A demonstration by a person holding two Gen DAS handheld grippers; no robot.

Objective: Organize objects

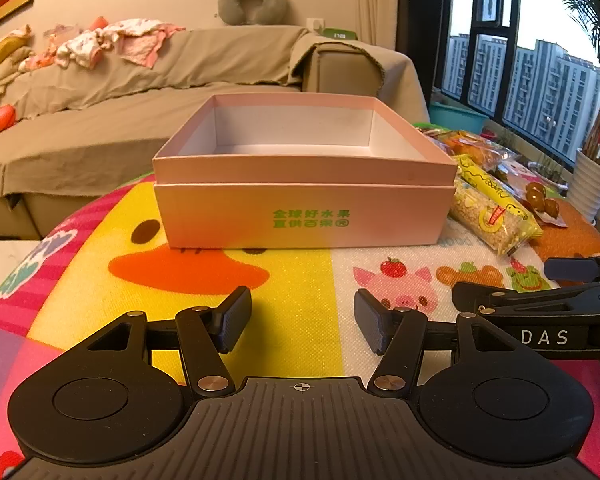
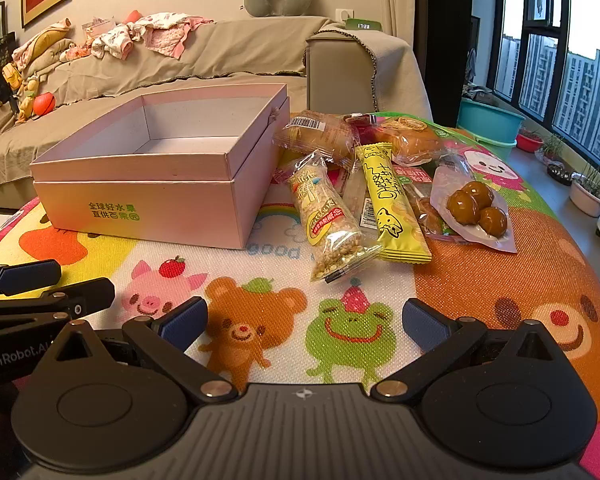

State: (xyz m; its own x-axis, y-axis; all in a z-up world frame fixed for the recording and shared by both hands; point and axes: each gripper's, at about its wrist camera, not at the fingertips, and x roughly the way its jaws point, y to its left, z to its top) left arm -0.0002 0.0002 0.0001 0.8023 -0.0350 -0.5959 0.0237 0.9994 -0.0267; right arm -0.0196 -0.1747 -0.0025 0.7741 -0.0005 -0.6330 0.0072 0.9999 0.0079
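Black gripper point(image 1: 303, 318), blue pads point(image 1: 236, 318), silver screws

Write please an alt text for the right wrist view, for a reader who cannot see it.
An open, empty pink box stands on a cartoon animal mat, with wrapped snacks piled right of it. In the foreground the right tongs are wide open and hold nothing; the left tongs reach in at the left edge. A covered sofa stands behind.
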